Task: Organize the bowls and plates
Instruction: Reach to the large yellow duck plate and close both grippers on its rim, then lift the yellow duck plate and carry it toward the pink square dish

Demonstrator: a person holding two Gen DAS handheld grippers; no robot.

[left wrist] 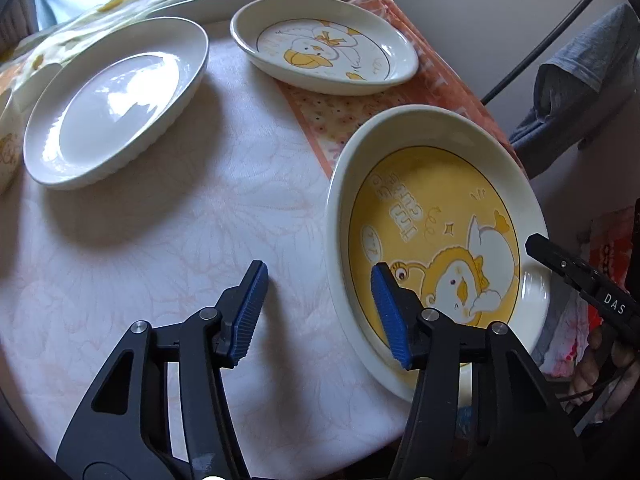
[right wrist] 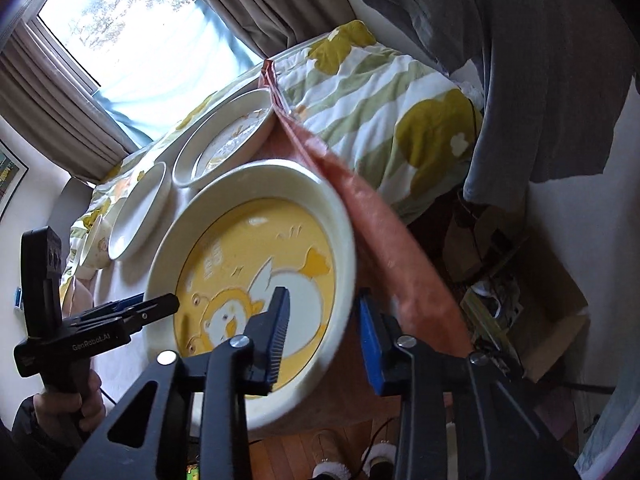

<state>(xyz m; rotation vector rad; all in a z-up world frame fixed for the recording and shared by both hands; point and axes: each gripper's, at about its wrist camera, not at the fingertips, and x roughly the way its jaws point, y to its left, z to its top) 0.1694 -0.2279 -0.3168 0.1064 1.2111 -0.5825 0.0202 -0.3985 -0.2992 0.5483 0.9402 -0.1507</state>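
Note:
A yellow duck plate [left wrist: 432, 216] with a cream rim lies at the table's near right corner and juts past the edge. My left gripper [left wrist: 319, 276] straddles its left rim. One blue pad is inside the plate and the other is out over the tablecloth, with a wide gap and neither pad pressing. In the right wrist view my right gripper [right wrist: 322, 294] straddles the right rim of the same plate [right wrist: 248, 248]. The inner pad hovers over the duck picture, the outer pad sits close beside the rim, and I see no squeeze. Each gripper shows in the other's view.
A plain white plate [left wrist: 116, 100] sits at the left and a smaller duck plate [left wrist: 324, 52] at the back, on an orange placemat [left wrist: 344, 120]. A small bowl [left wrist: 8, 148] peeks in at the far left. Flowered bedding [right wrist: 380, 100] and a hanging grey garment [left wrist: 580, 80] border the table.

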